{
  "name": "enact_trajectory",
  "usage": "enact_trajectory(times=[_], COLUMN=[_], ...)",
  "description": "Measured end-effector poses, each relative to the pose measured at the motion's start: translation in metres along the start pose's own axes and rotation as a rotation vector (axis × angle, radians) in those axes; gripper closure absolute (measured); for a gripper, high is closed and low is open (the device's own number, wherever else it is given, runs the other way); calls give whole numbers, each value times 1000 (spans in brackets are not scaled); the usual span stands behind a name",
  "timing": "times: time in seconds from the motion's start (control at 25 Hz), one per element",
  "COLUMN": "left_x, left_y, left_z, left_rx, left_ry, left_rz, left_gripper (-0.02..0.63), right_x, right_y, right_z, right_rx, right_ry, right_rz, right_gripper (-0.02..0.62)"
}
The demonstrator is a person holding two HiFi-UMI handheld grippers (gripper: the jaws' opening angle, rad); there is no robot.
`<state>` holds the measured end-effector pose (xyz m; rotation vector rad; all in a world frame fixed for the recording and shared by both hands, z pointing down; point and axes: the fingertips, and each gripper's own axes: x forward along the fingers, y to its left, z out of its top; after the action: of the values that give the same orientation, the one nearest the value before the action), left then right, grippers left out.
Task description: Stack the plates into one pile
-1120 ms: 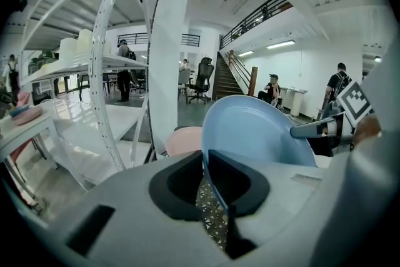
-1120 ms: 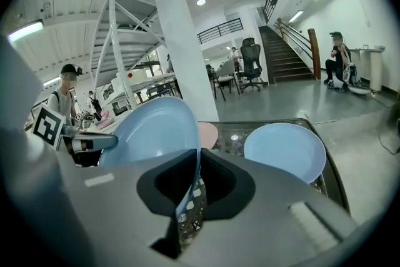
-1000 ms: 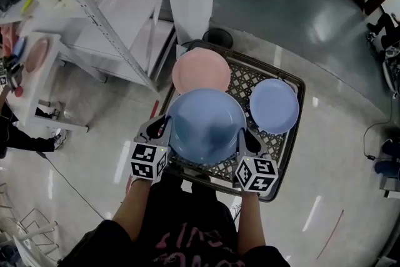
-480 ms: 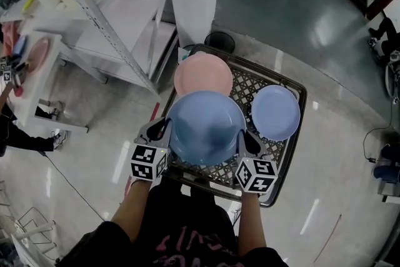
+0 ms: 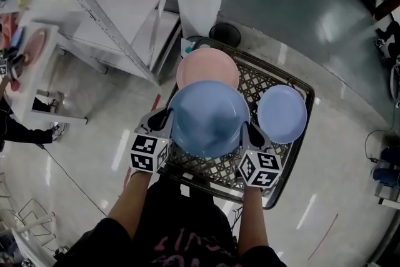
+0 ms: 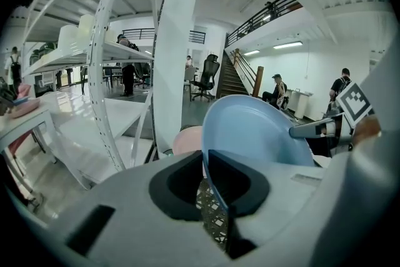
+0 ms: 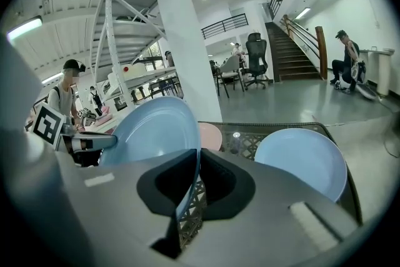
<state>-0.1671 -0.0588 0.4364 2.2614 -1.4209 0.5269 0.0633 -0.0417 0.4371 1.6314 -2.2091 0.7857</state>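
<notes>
Left tool: jaws clamped on the left rim of the large blue plate; its own view shows the rim pinched between the pads. Large blue plate: held clear of the lattice counter between both tools, roughly level, over the counter's near half. Pink plate: lying flat on the counter at its far side, directly ahead of the held plate. From the head view the held plate's far rim overlaps the pink plate's near rim. Right tool: jaws clamped on the right rim of the same plate, opposite the left tool. Small blue plate: flat on the counter to the right, just beside the right tool and apart from the pink plate. Assessment: the pink plate is the nearer landing, straight forward of both tools. The small blue plate would require a sideways carry to the right.
</notes>
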Motion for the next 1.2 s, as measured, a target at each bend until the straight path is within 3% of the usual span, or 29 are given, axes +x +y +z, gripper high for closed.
enact_trajectory(times=[0.6,1.2], left_x=[63,126], left_y=[38,76], left_z=[23,35], left_rx=[29,30], left_ry=[-5,-6], left_rz=[-16,-15], left_gripper=[575,577], right_x=[67,137], right_y=[-11,-25], right_z=[27,41], right_rx=[-56,-41], right_ry=[9,15], right_rz=[8,14], right_gripper=[555,555])
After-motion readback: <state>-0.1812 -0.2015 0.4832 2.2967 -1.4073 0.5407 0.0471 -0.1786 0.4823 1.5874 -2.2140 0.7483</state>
